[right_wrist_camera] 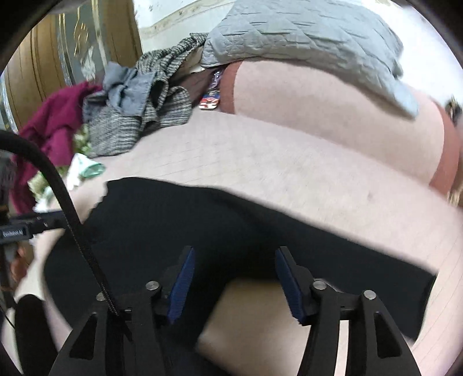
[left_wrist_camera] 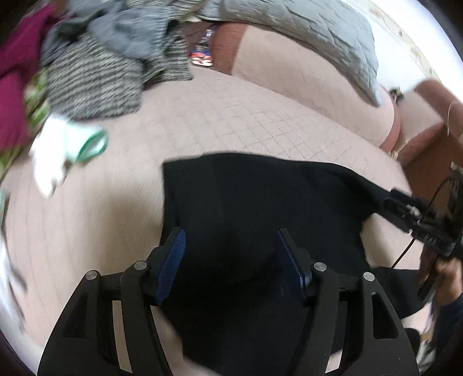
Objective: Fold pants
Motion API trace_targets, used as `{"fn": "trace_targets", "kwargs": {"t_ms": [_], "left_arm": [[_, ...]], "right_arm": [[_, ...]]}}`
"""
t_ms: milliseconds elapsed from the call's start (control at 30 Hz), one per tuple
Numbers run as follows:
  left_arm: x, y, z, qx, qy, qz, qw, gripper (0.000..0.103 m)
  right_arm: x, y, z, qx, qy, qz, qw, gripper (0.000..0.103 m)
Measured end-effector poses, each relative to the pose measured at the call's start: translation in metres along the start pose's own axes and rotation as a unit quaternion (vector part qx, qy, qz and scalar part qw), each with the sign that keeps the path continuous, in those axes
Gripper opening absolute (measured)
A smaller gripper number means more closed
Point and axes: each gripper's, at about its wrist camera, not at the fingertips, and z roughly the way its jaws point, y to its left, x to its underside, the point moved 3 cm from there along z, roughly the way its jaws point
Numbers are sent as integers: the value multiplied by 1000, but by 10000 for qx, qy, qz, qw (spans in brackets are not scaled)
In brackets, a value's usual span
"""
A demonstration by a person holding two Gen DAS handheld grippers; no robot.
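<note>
Item 1, on my feeds: black, matte, smooth-cloth pants (left_wrist_camera: 260,202), lying flat on a pale pink quilted bedcover (left_wrist_camera: 231,115) stitched in a diamond grid. Their near part is cut off behind my tool bodies, and blur softens every edge.

Item 2: a heap of clothes at far left, with a grey-and-black striped knit garment (left_wrist_camera: 95,81) and a magenta cloth (left_wrist_camera: 17,57); beside it, a crumpled grey quilted blanket (left_wrist_camera: 303,26).

Item 3: left gripper (left_wrist_camera: 230,245), ribbed blue pads, jaws wide apart above the pants, clamping nothing.

Item 4: right gripper (right_wrist_camera: 234,266), jaws likewise apart over the pants' edge, empty; contact with the cloth I cannot tell.
</note>
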Motion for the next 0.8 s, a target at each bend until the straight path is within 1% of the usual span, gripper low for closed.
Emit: {"fn": "trace_targets", "kwargs": {"t_ms": [33,167,233,300,433,567,633,700,733,767,800], "left_arm": [[-11,-2,9,-83,-13,190,9998,64],[-37,-4,36,-189,38,865,9961,64],[-45,-2,46,-195,91,1131,9934,64],[-52,2,57,-163,185,1294,9913,64],[-61,4,77,-250,313,1572,9868,64],[-65,3,98,-301,455,1923,9798,64],[-63,1,108,-186,622,2124,9750,64],[-64,-2,109,-160,497,2280,9723,64],[-64,-4,110,-168,467,2346,9708,64],[-65,-6,112,-193,437,2366,9704,64],[-66,-7,113,-181,430,2320,9716,57]], "right_arm": [[-7,-5,7,22,24,-119,9999,61],[-20,-17,33,111,181,-432,9988,62],[-22,-21,43,69,222,-570,9981,62],[-26,-23,51,46,234,-707,9972,62],[-32,-32,64,14,272,-862,9959,62],[-37,-35,80,-94,406,-1045,9937,66],[-38,-33,86,-184,492,-1171,9917,66],[-38,-32,94,-255,625,-1269,9896,66],[-36,-32,99,-209,711,-1315,9885,66],[-35,-32,104,-105,795,-1367,9874,58],[-33,-31,107,-48,840,-1407,9865,35]]}}
